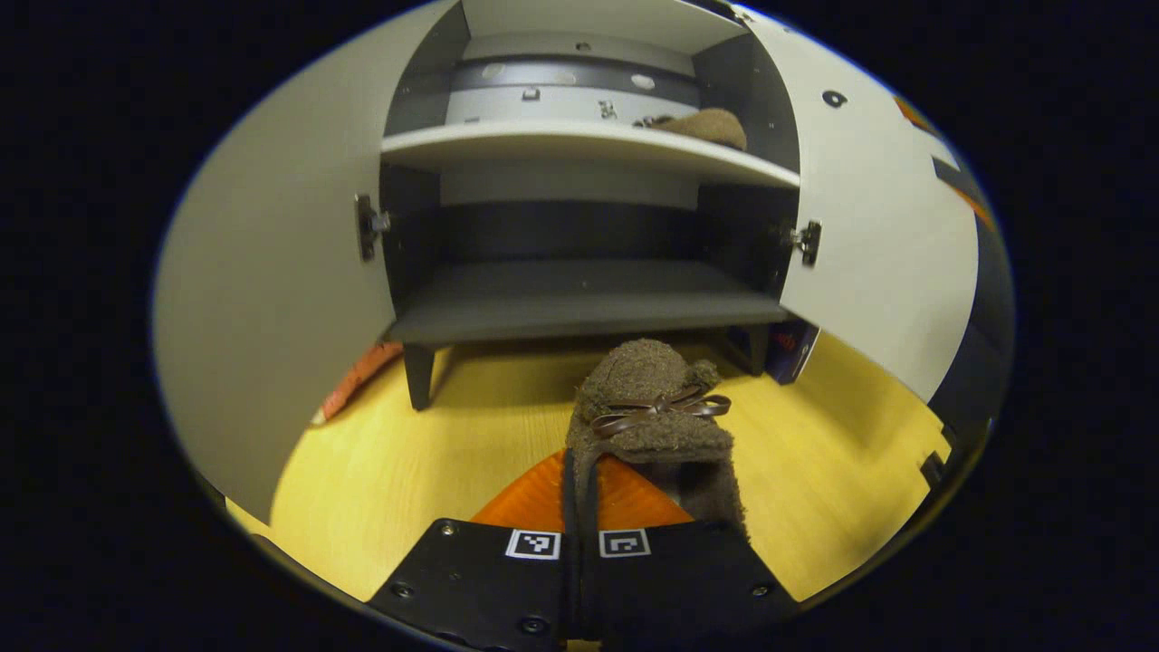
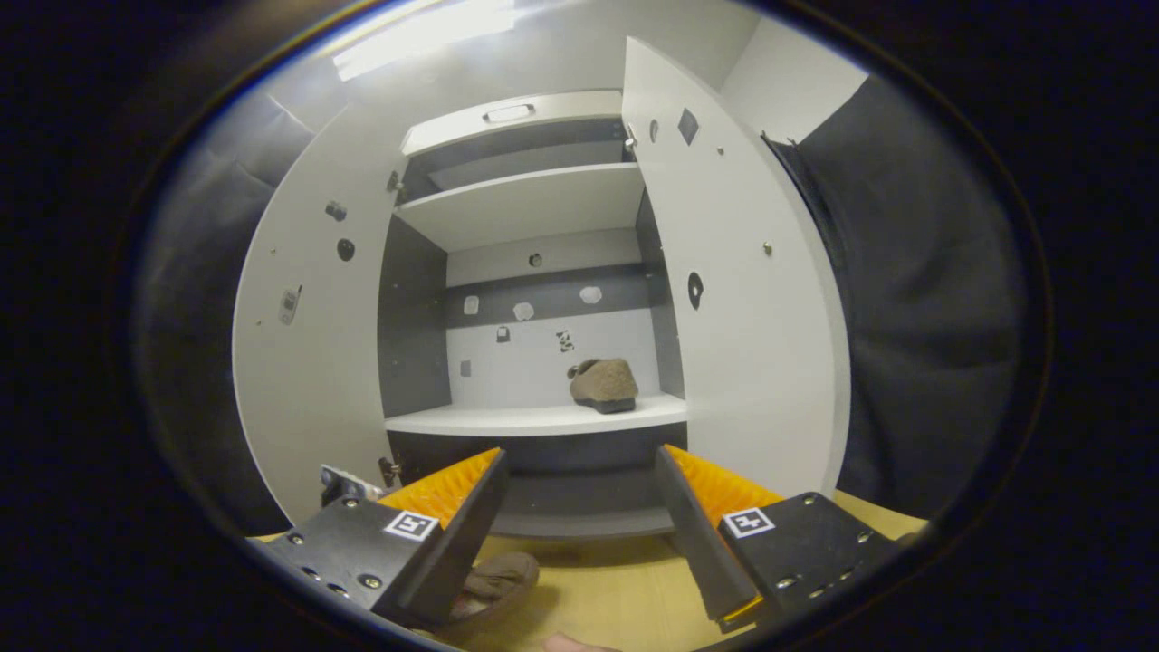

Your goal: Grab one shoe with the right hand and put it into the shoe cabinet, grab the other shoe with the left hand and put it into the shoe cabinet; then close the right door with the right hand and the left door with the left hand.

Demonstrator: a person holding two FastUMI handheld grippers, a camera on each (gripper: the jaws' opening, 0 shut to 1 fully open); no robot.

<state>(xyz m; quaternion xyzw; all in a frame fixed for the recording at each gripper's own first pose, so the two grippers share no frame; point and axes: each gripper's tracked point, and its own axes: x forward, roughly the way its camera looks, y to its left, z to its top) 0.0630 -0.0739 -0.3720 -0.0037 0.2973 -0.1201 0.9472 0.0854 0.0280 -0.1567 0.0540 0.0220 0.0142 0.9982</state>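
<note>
Left gripper (image 1: 579, 507): fingers pressed together on the rear edge of a fuzzy brown slipper (image 1: 654, 407), toe pointing away toward the shoe cabinet (image 1: 579, 299). Ribbon bow (image 1: 659, 409) lying across the slipper's top. Held shoe in front of the cabinet's dark bottom shelf (image 1: 579, 303), over the yellow wooden tabletop (image 1: 407, 453), not yet inside. Whether lifted or resting on the wood: cannot tell.

Second slipper (image 2: 604, 383) already in the cabinet (image 2: 534, 272), sitting flat on the pale middle shelf (image 2: 507, 420), toward its right end, close to the right side wall. Same shoe (image 1: 711, 127) visible in the left gripper view at the right end of that shelf (image 1: 543, 145), partly hidden by the shelf's front edge. Bottom shelf bare; upper shelf (image 2: 534, 204) seen from below, contents not visible.

Right gripper (image 2: 579, 507): fingers spread wide, holding nothing, aimed at the cabinet's open front, slipper on the middle shelf well beyond and between the fingertips in line of sight. Brown shoe (image 2: 493, 580) just below the left finger in the right gripper view, low on the tabletop (image 2: 625, 589).

Both doors standing open: left door (image 1: 272, 299) swung outward on its hinge (image 1: 369, 225), right door (image 1: 869, 226) likewise on its hinge (image 1: 804, 240). In the right gripper view, right door (image 2: 733, 299) open beside the dark cloth wall (image 2: 924, 299).
</note>
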